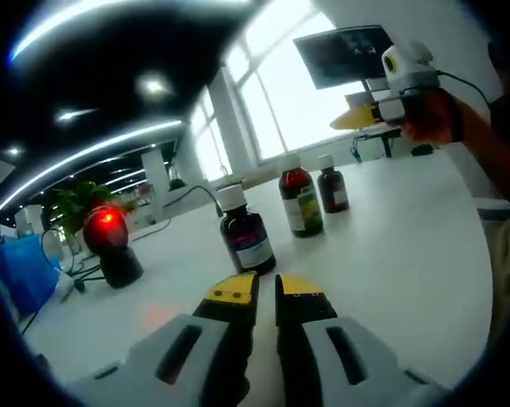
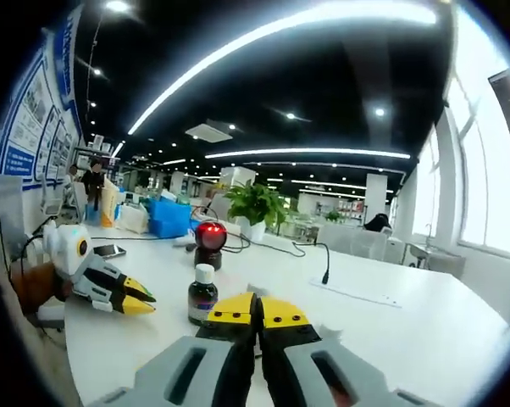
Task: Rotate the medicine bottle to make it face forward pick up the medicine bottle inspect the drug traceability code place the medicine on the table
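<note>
Here, three medicine bottles stand upright on a white tabletop [image 1: 407,254] in the left gripper view. The nearest bottle [image 1: 245,229] is dark brown with a white cap and a pale label, and holds dark liquid; it stands just beyond the left gripper [image 1: 268,292], whose yellow-tipped jaws are nearly together and hold nothing. Behind it and apart stand a red bottle [image 1: 299,200] with a green label and a smaller brown bottle [image 1: 332,184], these two close beside each other. One black scanner [image 1: 111,246] with a glowing red light stands to the left of the bottles, near cables and a potted plant [image 1: 73,203]. At upper right a hand holds the right gripper [image 1: 357,119] above the tabletop, by a dark monitor [image 1: 344,52].

In the right gripper view, one brown bottle [image 2: 203,297] stands just beyond the right gripper [image 2: 257,314], whose jaws are together and empty. The scanner [image 2: 210,242] glows red behind it, and the left gripper [image 2: 128,298] enters from the left, jaws slightly apart. A blue bin [image 2: 169,218] sits farther back; its contents cannot be made out.
</note>
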